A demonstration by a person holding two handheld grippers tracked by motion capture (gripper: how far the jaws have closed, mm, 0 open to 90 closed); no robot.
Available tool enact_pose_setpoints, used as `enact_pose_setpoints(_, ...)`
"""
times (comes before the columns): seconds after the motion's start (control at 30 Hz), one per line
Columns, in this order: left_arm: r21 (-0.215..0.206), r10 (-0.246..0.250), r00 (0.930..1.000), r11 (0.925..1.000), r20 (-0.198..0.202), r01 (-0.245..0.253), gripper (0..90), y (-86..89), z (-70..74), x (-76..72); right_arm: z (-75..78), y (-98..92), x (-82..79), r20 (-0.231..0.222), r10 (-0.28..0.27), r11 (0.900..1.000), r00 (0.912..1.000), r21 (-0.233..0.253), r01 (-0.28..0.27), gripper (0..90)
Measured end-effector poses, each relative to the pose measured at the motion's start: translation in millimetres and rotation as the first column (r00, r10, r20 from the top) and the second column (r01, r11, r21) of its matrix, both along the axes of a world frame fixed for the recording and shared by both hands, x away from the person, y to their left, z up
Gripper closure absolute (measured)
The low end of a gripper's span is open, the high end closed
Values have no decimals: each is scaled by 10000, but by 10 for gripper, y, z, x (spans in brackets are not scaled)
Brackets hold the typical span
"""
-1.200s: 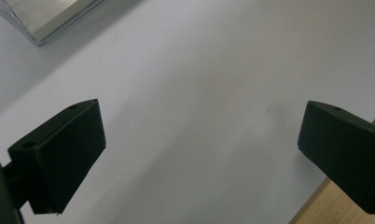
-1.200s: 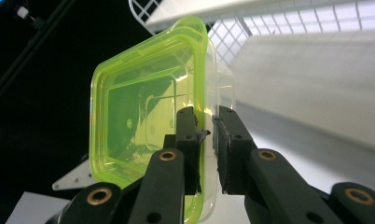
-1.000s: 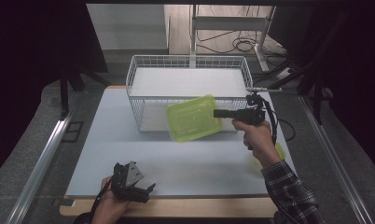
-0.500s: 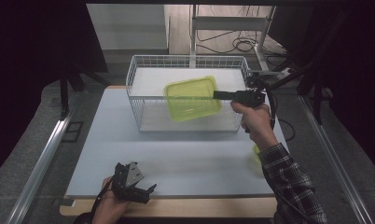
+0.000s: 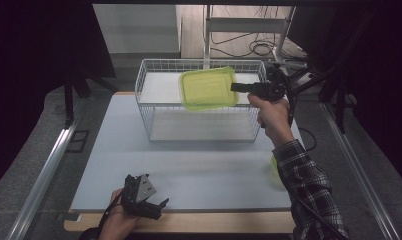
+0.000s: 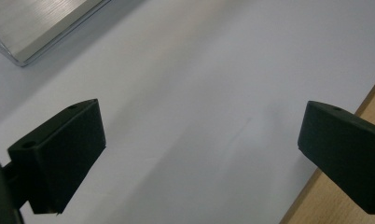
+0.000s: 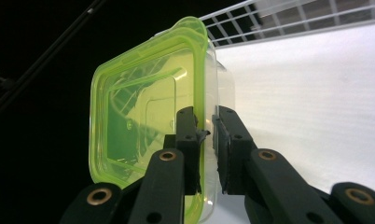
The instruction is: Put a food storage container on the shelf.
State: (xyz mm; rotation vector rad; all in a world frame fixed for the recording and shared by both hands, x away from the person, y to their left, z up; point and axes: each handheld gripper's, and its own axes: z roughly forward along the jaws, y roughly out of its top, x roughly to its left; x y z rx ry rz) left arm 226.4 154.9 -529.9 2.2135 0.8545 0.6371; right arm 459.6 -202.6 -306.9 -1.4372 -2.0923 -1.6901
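Green box point(image 5: 209, 88) hangs in the air over the wire basket point(image 5: 154, 80), near its right end, held flat by one edge. Going left to right across the desk point(image 5: 199, 165): at the front left corner the left gripper point(image 5: 156, 207) rests low in the person's hand, and in the left gripper view its fingers point(image 6: 66, 140) stand wide apart with nothing but the pale desk surface between them. The basket stands at the back middle of the desk, and its floor looks bare. To the right, the right gripper point(image 5: 237, 87) reaches in from the back right, its fingers point(image 7: 188, 135) clamped on the rim of the box, one on each side of the thin wall.

By my reading the carry is nearly done: the box is already lifted and brought above the basket, and what is left is to lower it inside and let go.

The box is a shallow, rounded rectangle of translucent yellow-green plastic, glossy, with a raised lip and moulded ridges on its flat face. The basket is white wire in a fine grid, open-topped and straight-sided. The desk top is smooth, matt, light grey-blue, with a wooden strip along the front edge.
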Motion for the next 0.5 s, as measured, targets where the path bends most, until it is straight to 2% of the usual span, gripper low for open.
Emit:
enact_pose_setpoints(0.03,44,-9,10000,10000,-7,9,6,-4,-3,-1,4,1,39,38,-174,9998,9998,-72,174,799)
enact_pose_setpoints(0.37,55,-37,10000,10000,-9,37,5,-25,-18,-6,-17,36,169,-26,-694,9974,9976,-182,693,799)
enact_pose_setpoints(0.5,101,-76,10000,9999,-12,76,5,-30,-20,-8,-37,65,210,-118,-856,9963,9963,-82,855,799)
